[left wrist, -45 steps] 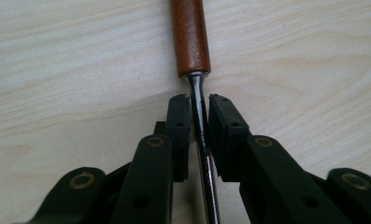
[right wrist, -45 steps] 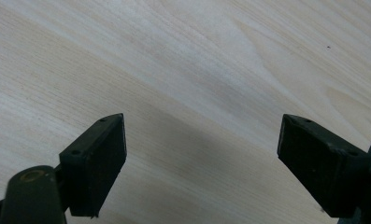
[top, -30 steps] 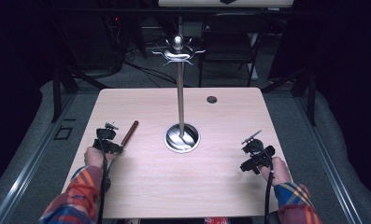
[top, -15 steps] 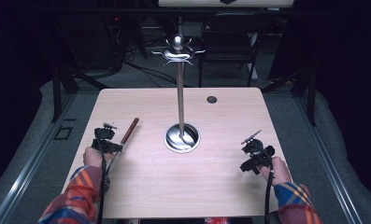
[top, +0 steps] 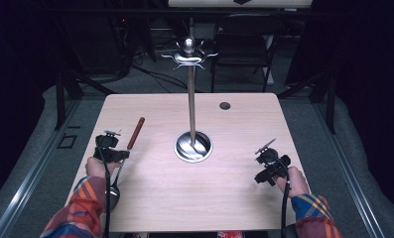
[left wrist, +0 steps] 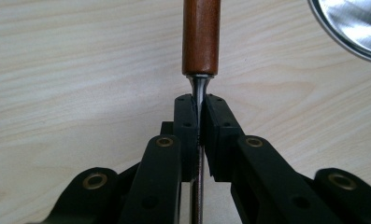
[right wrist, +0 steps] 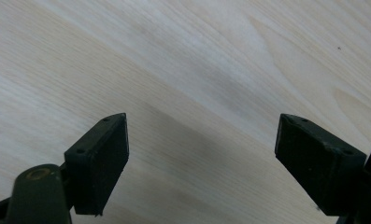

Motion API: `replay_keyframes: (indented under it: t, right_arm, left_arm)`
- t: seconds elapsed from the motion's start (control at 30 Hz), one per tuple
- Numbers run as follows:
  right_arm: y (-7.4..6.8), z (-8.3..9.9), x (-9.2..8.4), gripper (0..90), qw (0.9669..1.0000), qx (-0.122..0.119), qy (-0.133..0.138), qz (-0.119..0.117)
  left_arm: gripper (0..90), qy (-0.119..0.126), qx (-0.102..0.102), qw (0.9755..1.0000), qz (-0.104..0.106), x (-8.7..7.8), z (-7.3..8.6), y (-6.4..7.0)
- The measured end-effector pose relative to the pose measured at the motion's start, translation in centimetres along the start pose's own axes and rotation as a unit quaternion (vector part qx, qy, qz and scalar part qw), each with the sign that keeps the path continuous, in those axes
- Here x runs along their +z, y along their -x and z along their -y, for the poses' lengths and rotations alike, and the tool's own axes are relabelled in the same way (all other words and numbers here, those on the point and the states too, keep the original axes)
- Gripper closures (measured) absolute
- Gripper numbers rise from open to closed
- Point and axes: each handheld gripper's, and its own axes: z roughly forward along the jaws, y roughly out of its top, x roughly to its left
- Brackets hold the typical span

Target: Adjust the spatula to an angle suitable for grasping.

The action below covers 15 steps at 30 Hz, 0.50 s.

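Observation:
A ladle with a brown wooden handle (top: 136, 133) and a metal bowl (top: 112, 194) lies at the table's left side. My left gripper (top: 107, 148) is shut on its thin metal shaft (left wrist: 198, 100) just below the wooden handle (left wrist: 201, 37), which points away toward the far side. In the left gripper view the jaws press on the shaft from both sides. My right gripper (top: 269, 166) hangs low over bare wood at the right, and its fingertips (right wrist: 101, 161) stand wide apart with nothing between them.
A tall metal stand (top: 191, 94) with hooks at its top (top: 188, 53) rises from a round shiny base (top: 193, 147) in the middle of the light wooden table (top: 194, 198). A small dark hole (top: 225, 105) marks the far right. Chairs and cables stand beyond the far edge.
My left gripper has shifted slightly left with the ladle, and the handle's tip now sits a little farther from me. The right gripper has stayed in place.

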Motion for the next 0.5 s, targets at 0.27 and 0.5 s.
replay_keyframes:
  t: [0.27,0.5]
  right_arm:
    - [0.29,0.01,-0.10,15.1,0.9999,-0.010,-0.011,-0.001]
    - [0.45,0.11,-0.16,15.4,1.0000,-0.003,-0.005,-0.002]
  left_arm:
    - [84.4,0.028,0.001,0.9996,0.005,-0.97,0.26,-0.16]
    - [84.4,0.032,0.007,0.9994,0.009,-1.19,0.21,-0.17]
